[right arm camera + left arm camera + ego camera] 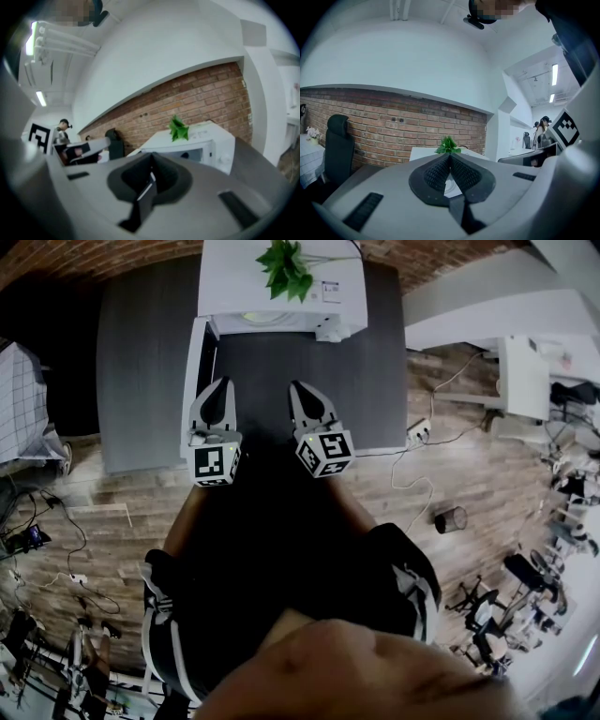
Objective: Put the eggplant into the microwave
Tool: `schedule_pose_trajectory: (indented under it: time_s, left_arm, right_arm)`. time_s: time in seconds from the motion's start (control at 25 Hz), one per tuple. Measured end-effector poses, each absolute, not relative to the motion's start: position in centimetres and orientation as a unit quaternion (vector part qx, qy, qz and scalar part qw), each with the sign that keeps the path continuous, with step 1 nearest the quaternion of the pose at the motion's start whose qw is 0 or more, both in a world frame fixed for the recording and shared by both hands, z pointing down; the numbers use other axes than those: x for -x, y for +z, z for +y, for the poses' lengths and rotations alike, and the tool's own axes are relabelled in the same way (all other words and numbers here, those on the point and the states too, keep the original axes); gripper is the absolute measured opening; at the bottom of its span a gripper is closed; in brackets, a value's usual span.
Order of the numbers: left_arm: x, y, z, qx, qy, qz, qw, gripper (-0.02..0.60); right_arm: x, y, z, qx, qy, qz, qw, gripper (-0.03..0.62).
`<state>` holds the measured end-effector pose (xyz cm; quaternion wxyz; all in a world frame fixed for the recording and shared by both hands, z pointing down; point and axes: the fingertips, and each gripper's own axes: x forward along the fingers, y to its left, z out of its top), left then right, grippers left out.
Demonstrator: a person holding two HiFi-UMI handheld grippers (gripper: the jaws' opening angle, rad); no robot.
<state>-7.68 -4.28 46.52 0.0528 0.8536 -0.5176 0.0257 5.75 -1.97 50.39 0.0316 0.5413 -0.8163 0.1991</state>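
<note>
No eggplant shows in any view. The white microwave [281, 282] stands at the far end of the dark table [375, 381], with a green plant [286, 266] on top. A white panel [195, 381], perhaps its open door, runs from its left front corner toward me. My left gripper [222, 382] and right gripper [296, 386] hover side by side over the table's near part and point at the microwave. Both are shut with nothing between the jaws. In the left gripper view the left gripper [449, 155] points at the plant [448, 145]. The right gripper [151, 155] faces the microwave [201, 143].
A brick wall [393, 126] runs behind the table. A black chair [338, 147] stands at the left. Cables and a small black bin [451, 518] lie on the wooden floor to the right. White desks [525, 371] stand further right. A person [543, 126] stands in the background.
</note>
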Motion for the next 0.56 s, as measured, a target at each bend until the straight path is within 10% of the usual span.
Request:
schedule_pose_trajectory:
  time_s: [0.56]
  left_arm:
    - [7.76, 46.23, -4.93, -0.847, 0.018, -0.529, 0.055, 0.035]
  right_arm:
    - [-5.94, 50.45, -2.30, -0.536, 0.197, -0.821, 0.025, 0.032]
